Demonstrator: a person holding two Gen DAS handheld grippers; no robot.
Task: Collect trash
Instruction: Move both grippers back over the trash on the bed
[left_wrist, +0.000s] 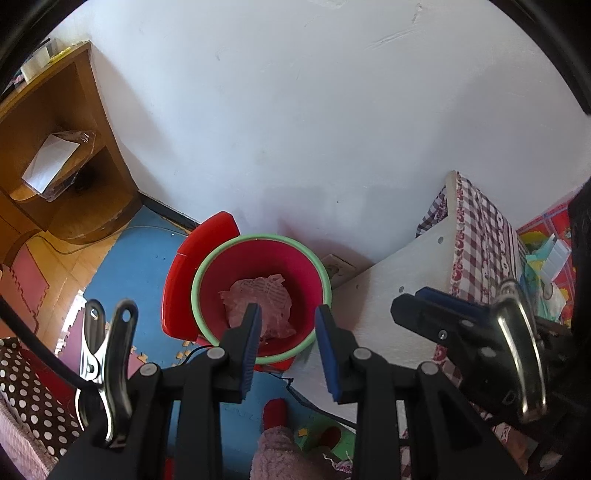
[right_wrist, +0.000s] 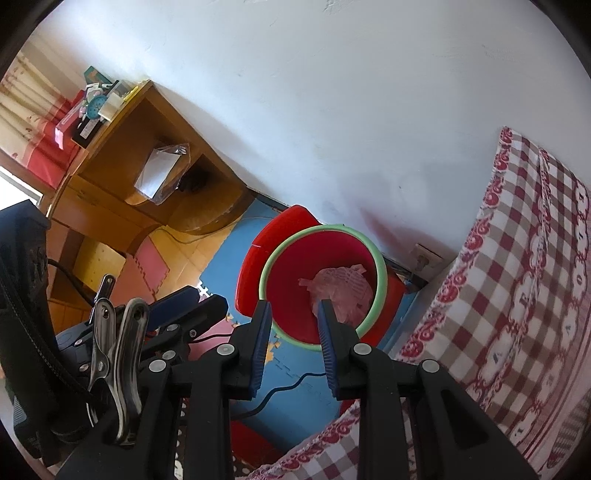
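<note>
Left of the red bin (left_wrist: 258, 258) stands a wooden shelf (left_wrist: 55, 147); crumpled trash (left_wrist: 258, 295) lies inside it. Above it, left claw (left_wrist: 288, 347) and right claw (right_wrist: 293, 350) gape empty. Drop looks done; next, fetch more trash.

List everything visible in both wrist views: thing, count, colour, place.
bin: 1, red with green rim, on the floor by the wall
crumpled trash: 1, pinkish, inside the bin
lid: 1, red, hinged open behind the bin
floor mat: 1, blue, under the bin
shelf unit: 1, wooden, left corner
checked cloth: 1, red and white, on the right
wall socket: 1, white, low on the wall
left gripper: 1, black with blue pads, open, empty, above the bin
right gripper: 1, same, open, empty
</note>
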